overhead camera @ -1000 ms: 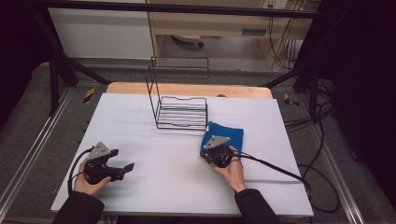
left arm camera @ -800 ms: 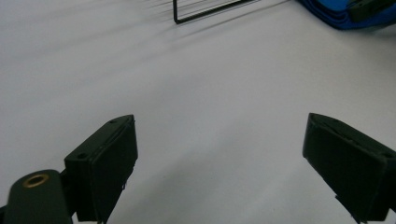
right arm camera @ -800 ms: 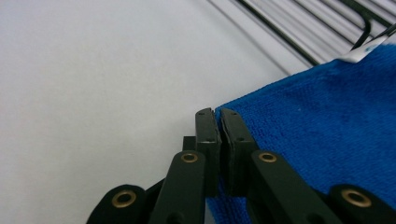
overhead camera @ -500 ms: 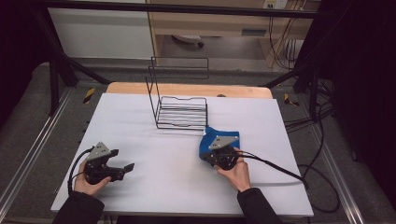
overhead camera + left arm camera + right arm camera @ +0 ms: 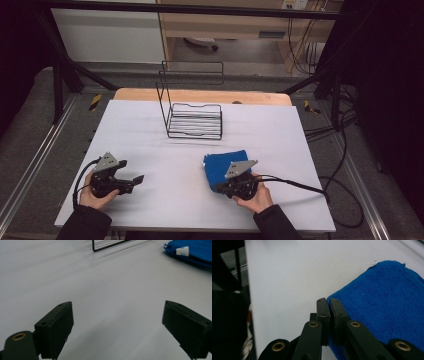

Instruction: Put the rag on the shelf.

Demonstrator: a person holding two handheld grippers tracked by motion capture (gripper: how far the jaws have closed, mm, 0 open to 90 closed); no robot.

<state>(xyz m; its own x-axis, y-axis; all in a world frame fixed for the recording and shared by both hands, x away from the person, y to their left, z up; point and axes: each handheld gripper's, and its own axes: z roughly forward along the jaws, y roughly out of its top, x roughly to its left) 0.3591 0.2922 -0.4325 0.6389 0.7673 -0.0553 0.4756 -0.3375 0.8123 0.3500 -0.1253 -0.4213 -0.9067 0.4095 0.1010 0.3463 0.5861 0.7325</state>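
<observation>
One blue cloth (image 5: 223, 165) lies folded on the white surface (image 5: 150, 130), on the right half and near the front edge. Its long axis I cannot tell with certainty; in the high view it looks nearly square, with one corner pointing to the wire rack (image 5: 194, 120). A small white label sits at its edge in the left gripper view. The right gripper (image 5: 328, 305) has its jaws pressed together on the near edge of the cloth. The left gripper (image 5: 120, 322) rests on the left side of the surface, well apart from the cloth, with jaws wide apart and nothing between them. The wire rack stands behind, with nothing in it.
</observation>
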